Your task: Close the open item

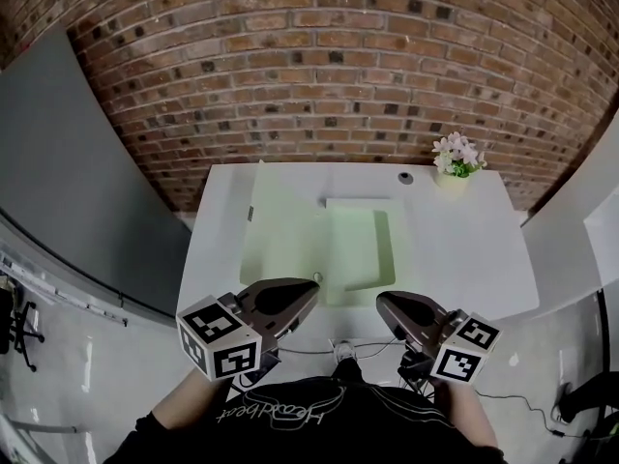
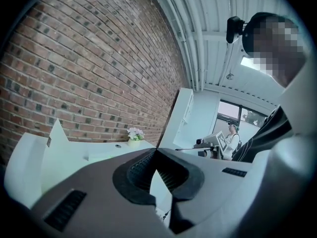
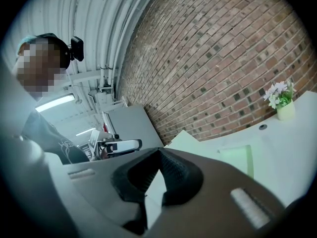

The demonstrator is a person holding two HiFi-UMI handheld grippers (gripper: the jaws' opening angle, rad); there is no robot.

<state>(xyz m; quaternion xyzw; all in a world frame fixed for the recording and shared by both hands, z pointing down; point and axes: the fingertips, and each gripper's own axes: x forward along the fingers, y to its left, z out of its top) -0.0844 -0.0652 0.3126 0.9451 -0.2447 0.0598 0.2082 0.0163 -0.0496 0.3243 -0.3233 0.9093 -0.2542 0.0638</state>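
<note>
A pale green shallow box [image 1: 360, 251] lies open on the white table [image 1: 464, 249]. Its lid [image 1: 280, 228] stands raised along the box's left side. The lid [image 2: 57, 138] also shows as a pale pointed flap in the left gripper view, and the lid [image 3: 185, 140] and box tray [image 3: 237, 160] appear in the right gripper view. My left gripper [image 1: 309, 286] hovers at the table's near edge, just left of the box's front corner, shut and empty. My right gripper [image 1: 384, 303] is below the box's front right corner, also shut with nothing in it. Neither touches the box.
A small pot of pink flowers [image 1: 456, 162] stands at the table's far right, with a small dark round thing [image 1: 405, 178] beside it. A brick wall [image 1: 319, 66] runs behind the table. Grey panels flank both sides. A cable lies on the floor below the table's front edge.
</note>
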